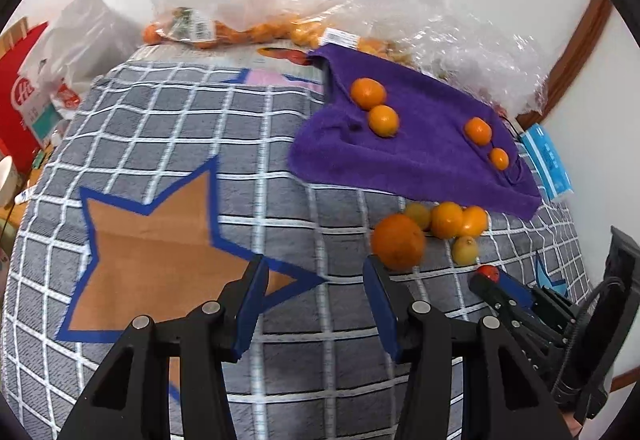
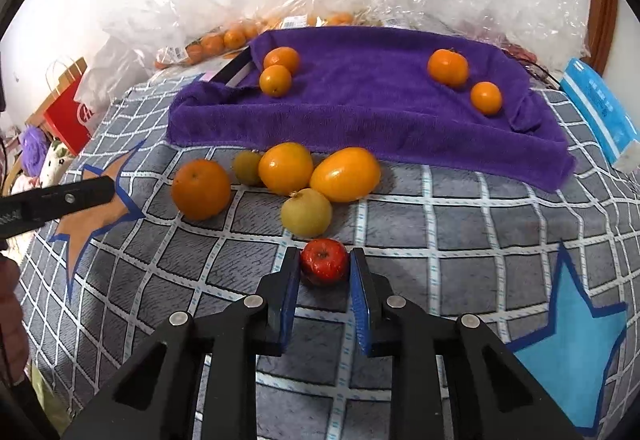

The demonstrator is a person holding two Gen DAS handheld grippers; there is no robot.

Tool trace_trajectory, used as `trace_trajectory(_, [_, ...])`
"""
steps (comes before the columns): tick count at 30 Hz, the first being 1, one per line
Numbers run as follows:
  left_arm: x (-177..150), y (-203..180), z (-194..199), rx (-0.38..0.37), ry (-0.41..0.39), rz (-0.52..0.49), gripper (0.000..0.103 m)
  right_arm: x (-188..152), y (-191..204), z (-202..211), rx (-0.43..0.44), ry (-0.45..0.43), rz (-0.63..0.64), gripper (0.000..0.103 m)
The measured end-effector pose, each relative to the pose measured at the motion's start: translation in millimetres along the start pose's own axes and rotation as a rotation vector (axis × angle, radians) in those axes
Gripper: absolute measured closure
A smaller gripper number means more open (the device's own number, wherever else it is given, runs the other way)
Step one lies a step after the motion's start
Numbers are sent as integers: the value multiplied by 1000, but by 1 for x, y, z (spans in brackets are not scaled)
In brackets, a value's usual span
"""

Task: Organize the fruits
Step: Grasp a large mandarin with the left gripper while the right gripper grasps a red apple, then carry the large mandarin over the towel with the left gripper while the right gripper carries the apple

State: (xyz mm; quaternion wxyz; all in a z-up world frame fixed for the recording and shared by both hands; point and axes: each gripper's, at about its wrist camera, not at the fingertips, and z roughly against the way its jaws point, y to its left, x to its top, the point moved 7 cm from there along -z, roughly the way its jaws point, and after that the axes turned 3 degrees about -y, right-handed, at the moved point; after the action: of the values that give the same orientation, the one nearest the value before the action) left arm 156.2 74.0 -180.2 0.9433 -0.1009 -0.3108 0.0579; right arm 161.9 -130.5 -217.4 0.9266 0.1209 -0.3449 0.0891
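The right gripper [image 2: 325, 266] is clenched on a small red fruit [image 2: 324, 266], which sits right between its blue pads at the very tips, one pad pressing each side, the fruit resting on the grey checked cloth [image 2: 460, 232]. Just beyond the fingertips lies a yellow-green fruit [image 2: 306, 212], close to the red one. Further ahead of it, in a loose cluster, are two glossy orange fruits [image 2: 285, 168] [image 2: 345, 174], a dull green one [image 2: 248, 168] behind them to the left, and a big orange [image 2: 201, 189] off to the front-left. Beyond the cluster spreads a purple towel [image 2: 372, 108] carrying four small oranges: two touching ahead-left [image 2: 275, 80], two ahead-right [image 2: 448, 66]

The left gripper [image 1: 316, 272] hangs released, jaws apart with nothing between them, above the cloth and an orange star patch [image 1: 160, 240]. The big orange [image 1: 398, 241] lies just ahead of its right fingertip, seeming close beside it though I cannot tell if they touch. From this side the right gripper [image 1: 486, 276] shows to the right with the red fruit [image 1: 489, 273] at its tip. Clear plastic bags of oranges [image 1: 256, 30] lie far ahead at the wall
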Motion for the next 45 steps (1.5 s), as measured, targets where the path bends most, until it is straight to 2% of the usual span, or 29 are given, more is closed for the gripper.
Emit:
trace_trajectory(4, [-2,-24,-8,-27,14,-43,56,1,-19,14,-22,-26,-12,78])
trace_trajectory(12, [-7,-59,-32,-48,78,-100,56,2,-73,37,-122,-66,-78,78])
trace_trajectory(18, [-5,-67,-49,35,100,-148,56,-4,-106,50,-175,-76,-144,78])
trace_trajectory(21, [-4,-68,-58,48,116,-150,56,-6,-114,54,-190,-77,-164,78])
trace_trajectory(23, [-4,-66,-61,70,110,-146,62,-7,-116,56,-197,-76,-168,78])
trace_trajectory(31, [-1,-58,-49,39,113,-120,63,5,-105,60,-199,-81,-138,78])
trace_trajectory(45, [4,-46,18,27,6,-82,63,38,-57,88,-139,-166,-50,78])
